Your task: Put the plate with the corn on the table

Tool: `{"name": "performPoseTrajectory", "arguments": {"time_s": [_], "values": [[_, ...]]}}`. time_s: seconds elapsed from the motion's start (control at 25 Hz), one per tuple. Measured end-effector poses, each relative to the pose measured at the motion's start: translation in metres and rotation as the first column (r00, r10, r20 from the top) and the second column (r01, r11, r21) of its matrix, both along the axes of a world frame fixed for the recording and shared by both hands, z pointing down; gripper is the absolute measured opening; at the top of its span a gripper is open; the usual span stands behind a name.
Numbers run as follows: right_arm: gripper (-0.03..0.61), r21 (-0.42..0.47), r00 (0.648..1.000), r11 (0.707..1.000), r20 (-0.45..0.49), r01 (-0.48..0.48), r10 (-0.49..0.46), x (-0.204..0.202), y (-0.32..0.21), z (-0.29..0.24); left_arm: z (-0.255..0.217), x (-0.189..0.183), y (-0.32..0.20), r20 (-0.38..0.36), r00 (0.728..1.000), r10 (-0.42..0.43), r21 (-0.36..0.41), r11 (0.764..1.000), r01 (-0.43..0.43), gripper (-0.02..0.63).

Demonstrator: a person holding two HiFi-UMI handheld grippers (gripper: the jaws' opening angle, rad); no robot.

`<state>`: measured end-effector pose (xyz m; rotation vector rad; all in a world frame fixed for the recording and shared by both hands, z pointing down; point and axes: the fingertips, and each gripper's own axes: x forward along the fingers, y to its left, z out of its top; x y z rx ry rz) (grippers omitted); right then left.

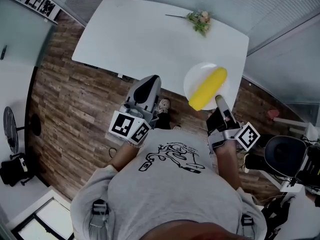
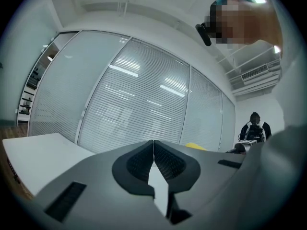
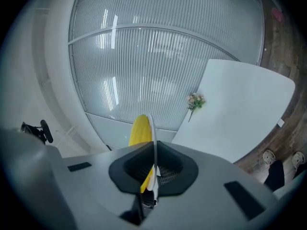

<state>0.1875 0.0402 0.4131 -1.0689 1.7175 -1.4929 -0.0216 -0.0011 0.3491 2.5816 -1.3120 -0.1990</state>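
A white plate point(image 1: 192, 86) with a yellow corn cob point(image 1: 207, 88) on it hangs in the air over the white table's point(image 1: 135, 39) near right edge. My right gripper point(image 1: 220, 101) is shut on the plate's near rim. Seen edge-on in the right gripper view, the plate point(image 3: 151, 133) sits between the jaws with the corn point(image 3: 140, 130) to its left. My left gripper point(image 1: 148, 85) is shut with nothing in it, held in front of the person's chest near the table's front edge. In the left gripper view its pads point(image 2: 153, 163) meet.
A small sprig of flowers point(image 1: 199, 20) lies at the table's far right. The floor is wood plank. A black office chair point(image 1: 290, 159) stands at the right. A second person point(image 2: 253, 127) sits far off in the left gripper view.
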Motion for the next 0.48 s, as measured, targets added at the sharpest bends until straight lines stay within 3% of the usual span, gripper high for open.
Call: {"name": "performPoseTrajectory", "arguments": {"time_s": [0.48], "values": [[0.014, -0.003, 1.000, 1.000, 0.005, -0.020, 0.020, -0.035, -0.095, -0.004, 0.001, -0.030, -0.095, -0.003, 1.000, 0.028, -0.007, 1.000, -0.028, 0.020]]}}
